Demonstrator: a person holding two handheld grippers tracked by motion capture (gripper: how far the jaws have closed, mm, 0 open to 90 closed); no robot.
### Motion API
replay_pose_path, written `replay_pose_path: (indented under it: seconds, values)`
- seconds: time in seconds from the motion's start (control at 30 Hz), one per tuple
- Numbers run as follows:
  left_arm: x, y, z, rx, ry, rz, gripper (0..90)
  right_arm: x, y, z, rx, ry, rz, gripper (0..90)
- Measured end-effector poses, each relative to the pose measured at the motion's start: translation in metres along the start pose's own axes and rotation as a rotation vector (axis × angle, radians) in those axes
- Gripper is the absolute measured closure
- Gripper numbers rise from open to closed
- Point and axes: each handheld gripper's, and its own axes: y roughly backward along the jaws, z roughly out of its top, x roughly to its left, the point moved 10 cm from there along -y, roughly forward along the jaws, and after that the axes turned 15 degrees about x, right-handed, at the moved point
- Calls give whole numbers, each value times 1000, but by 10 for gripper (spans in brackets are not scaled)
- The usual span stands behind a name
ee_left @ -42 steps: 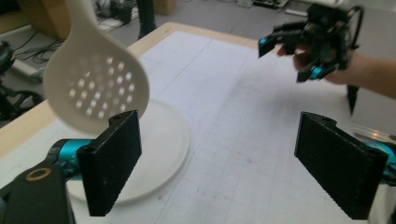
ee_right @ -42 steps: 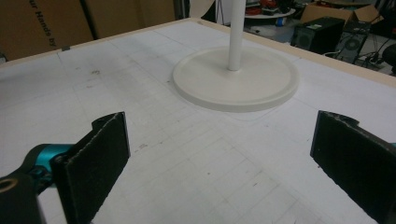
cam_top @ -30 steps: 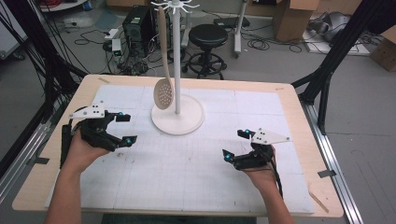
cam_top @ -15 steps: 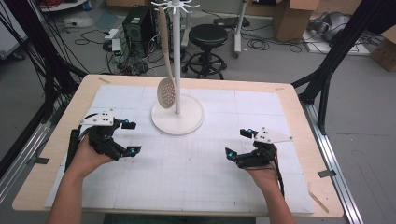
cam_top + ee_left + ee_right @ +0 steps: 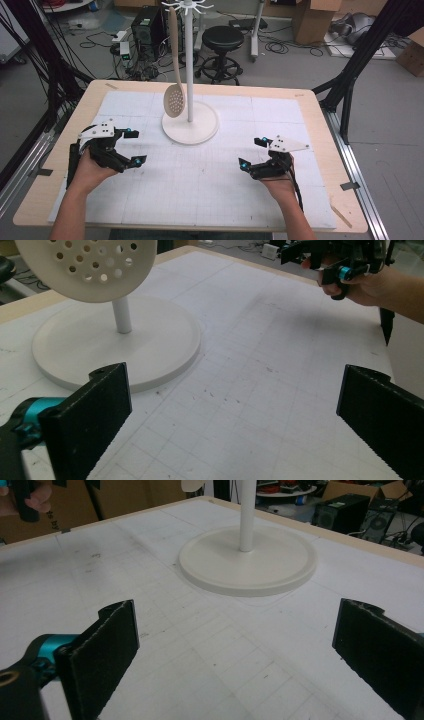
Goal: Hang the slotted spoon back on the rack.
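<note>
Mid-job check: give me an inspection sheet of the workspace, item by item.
Surface: white gridded mat on a wooden table, faint smudges.
Job's things: slotted spoon hangs from the white hook stand.
Clutter: nothing seen on the mat.
Grippers: left claw and right claw both open, empty, hovering near the mat's sides.
Cables: one trails from the right claw along the forearm.
Surroundings: stool, computer tower, floor cables, cardboard boxes.
</note>
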Motion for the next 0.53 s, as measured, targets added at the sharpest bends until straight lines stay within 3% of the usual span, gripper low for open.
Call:
replay_pose_path:
  seconds: [0.53]
  values:
    - [4,-6,-4,21,18,-5,16,0,1,-1,3,-6,-4,33]
